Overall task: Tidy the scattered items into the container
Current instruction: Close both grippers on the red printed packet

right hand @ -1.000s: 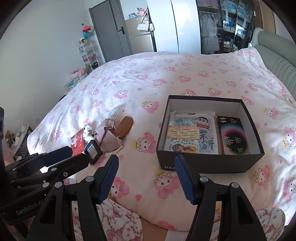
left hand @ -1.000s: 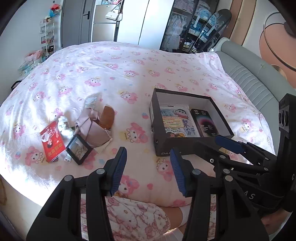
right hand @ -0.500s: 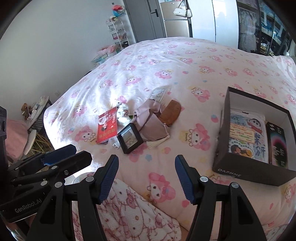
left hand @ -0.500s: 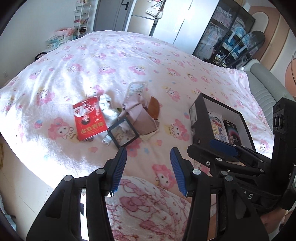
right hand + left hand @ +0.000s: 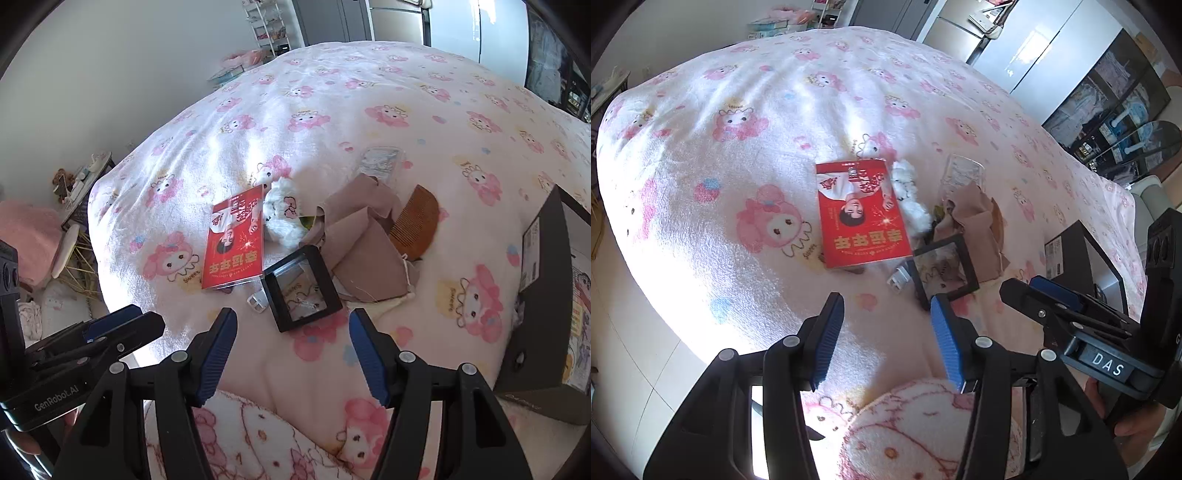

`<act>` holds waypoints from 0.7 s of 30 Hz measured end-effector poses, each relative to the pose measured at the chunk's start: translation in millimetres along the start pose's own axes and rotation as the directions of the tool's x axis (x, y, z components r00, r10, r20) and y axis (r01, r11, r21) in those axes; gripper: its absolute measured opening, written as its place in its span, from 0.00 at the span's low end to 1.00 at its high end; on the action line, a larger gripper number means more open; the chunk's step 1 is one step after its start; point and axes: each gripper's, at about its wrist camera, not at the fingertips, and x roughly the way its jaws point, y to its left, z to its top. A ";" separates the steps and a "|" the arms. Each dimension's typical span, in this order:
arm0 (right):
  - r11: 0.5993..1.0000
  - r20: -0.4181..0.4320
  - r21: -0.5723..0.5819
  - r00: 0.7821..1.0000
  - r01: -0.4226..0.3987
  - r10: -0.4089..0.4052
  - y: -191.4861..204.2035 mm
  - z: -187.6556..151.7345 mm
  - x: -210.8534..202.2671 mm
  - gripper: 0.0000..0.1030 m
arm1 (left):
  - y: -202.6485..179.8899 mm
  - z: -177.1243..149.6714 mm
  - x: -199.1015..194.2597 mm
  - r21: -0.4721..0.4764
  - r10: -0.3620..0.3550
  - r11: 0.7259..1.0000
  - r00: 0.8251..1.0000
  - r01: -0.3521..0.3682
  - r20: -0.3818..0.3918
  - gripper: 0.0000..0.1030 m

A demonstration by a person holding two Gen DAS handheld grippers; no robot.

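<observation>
Inventory of your bed (image 5: pixel 332 96), pink cartoon-print cover: a cluster of loose items lies just beyond both tongs, and the container, a dark cardboard box (image 5: pixel 546 280), stands at the right of it, near but apart. Items, left to right: red booklet (image 5: pixel 236 240) flat on the cover; white plush toy (image 5: pixel 282 214) touching the booklet's right edge; small white clip-like piece (image 5: pixel 257 300) near the booklet's near corner; black square display frame (image 5: pixel 301 288) nearest to you; beige cloth pouch (image 5: pixel 364 243) crumpled behind the frame; wooden comb (image 5: pixel 415 221) at the pouch's right; clear plastic packet (image 5: pixel 380 158) farthest. Left tongs (image 5: pixel 882 339): released, nothing between the blue pads. Right tongs (image 5: pixel 291 350): likewise released and empty. Step in hand, by judgement: the approach to a first pick, nothing gripped yet. Next move likely calls for you to lower one pair over the frame, straddle its edges and clench before carrying it right to the box. View differences: the right wrist view shows the comb whole, the plush's bow and printed papers already inside the box; the left wrist view shows only the comb's edge and the box's corner, but gives the booklet's cover square-on.
</observation>
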 end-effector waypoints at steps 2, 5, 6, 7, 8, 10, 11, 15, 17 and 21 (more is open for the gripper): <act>1.000 -0.009 -0.024 1.000 -0.007 0.007 4.4 7.8 12.7 0.58 | 13.0 7.8 11.3 -0.045 0.003 0.999 1.000 -0.003 -0.010 0.47; 0.998 -0.029 -0.056 0.999 -0.031 0.030 11.8 20.0 35.2 0.58 | 34.6 20.9 32.6 -0.120 0.003 0.993 1.000 -0.007 -0.031 0.47; 0.997 -0.040 -0.061 0.998 -0.048 0.046 14.0 23.6 44.0 0.58 | 41.0 25.0 40.8 -0.142 0.001 0.990 0.999 -0.007 -0.038 0.45; 0.996 -0.057 -0.062 0.996 -0.065 0.061 16.1 26.9 53.8 0.57 | 47.7 28.6 49.8 -0.169 -0.014 0.986 0.999 0.006 -0.047 0.41; 0.995 -0.070 -0.060 0.995 -0.075 0.071 18.1 29.9 63.2 0.54 | 54.3 31.9 59.9 -0.201 -0.038 0.979 0.997 0.025 -0.063 0.39; 0.995 -0.084 -0.055 0.993 -0.087 0.082 21.7 35.7 80.5 0.53 | 63.3 37.2 78.8 -0.242 -0.060 0.970 0.994 0.037 -0.091 0.37; 0.995 -0.094 -0.049 0.992 -0.092 0.087 23.2 38.3 89.2 0.52 | 65.4 39.2 86.3 -0.249 -0.049 0.968 0.994 0.023 -0.098 0.36; 0.993 -0.122 -0.046 0.987 -0.110 0.104 30.4 48.9 115.1 0.51 | 66.3 45.7 105.8 -0.260 -0.013 0.965 0.993 -0.018 -0.119 0.36; 0.993 -0.142 -0.061 0.986 -0.102 0.092 34.5 53.0 125.4 0.51 | 63.9 47.7 110.3 -0.259 -0.006 0.965 0.992 -0.026 -0.123 0.34; 0.986 -0.167 -0.007 0.972 -0.169 0.166 30.7 56.7 129.3 0.37 | 56.4 47.8 108.2 -0.252 -0.050 0.968 0.990 0.015 -0.135 0.25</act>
